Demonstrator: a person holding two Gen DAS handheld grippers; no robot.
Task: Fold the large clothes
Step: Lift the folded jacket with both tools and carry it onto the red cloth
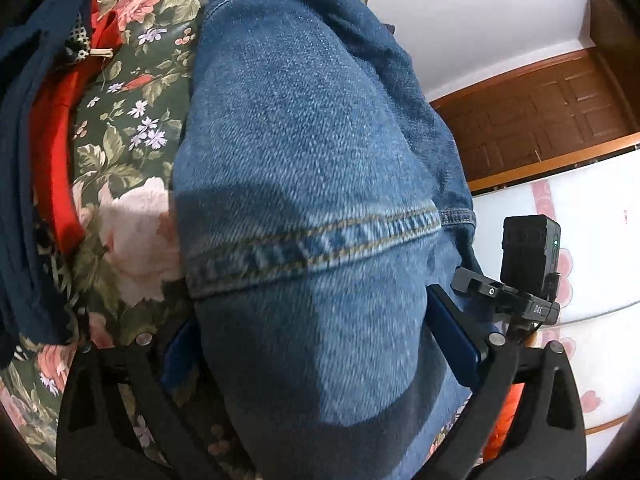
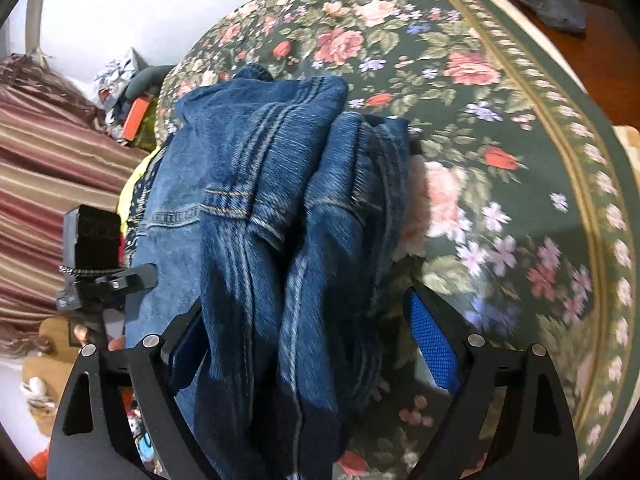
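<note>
Jeans (image 1: 304, 184) lie in a thick blue bundle on a floral bedspread (image 1: 132, 184), filling the left wrist view. The left tool (image 1: 320, 332) straddles the denim, a blue pad (image 1: 452, 332) against each side of the fold, gripping it. Beside the bundle sit red cloth (image 1: 52, 168) and a navy garment (image 1: 20, 128). A wooden door (image 1: 552, 112) stands behind.

From the right wrist view, the jeans (image 2: 260, 200) are bunched in two ridges across the bedspread (image 2: 500, 140). The right tool (image 2: 312, 344) has its jaws spread wide; the far pad (image 2: 432, 336) stands clear of the denim, which runs between them. A striped blanket (image 2: 52, 168) lies beyond.
</note>
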